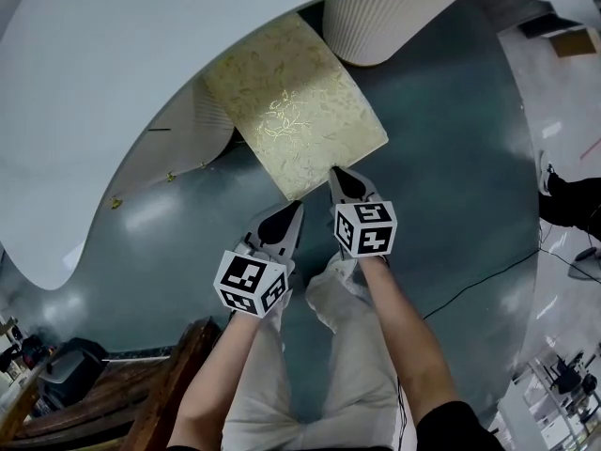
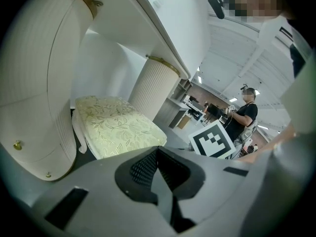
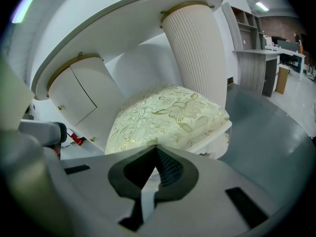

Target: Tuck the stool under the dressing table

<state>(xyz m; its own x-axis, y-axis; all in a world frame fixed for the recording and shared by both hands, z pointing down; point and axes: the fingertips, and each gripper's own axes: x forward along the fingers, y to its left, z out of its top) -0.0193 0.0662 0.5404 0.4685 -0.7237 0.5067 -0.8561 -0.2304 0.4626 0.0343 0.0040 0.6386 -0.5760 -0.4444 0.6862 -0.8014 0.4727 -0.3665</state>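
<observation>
Both claws are pinched to a point with nothing between the jaws, so you're using them as pushers, not grabbing. The stool (image 1: 296, 101) sits partly under the dressing table (image 1: 113, 83): its far end is beneath the top, its near end still sticks out, and it's turned askew to the opening. The right gripper (image 1: 340, 178) has its tip at the near edge of the seat. The left gripper (image 1: 289, 212) is at the near corner, and I can't tell if it's actually touching. Main risk, as I read it: pushing at one corner yaws the stool further, and it fetches up against the fluted pedestal (image 3: 195, 53) on the right or the cabinet (image 2: 39, 83) on the left instead of sliding in. Second risk: a closed tip on that soft padded cushion (image 3: 168, 112) has poor purchase, so it could ride up over the edge or skid off sideways and the stool won't move. The legs could also catch on the floor and tip it if you push high. I'd push low on the frame, both tips evenly loaded, and square it up first.
</observation>
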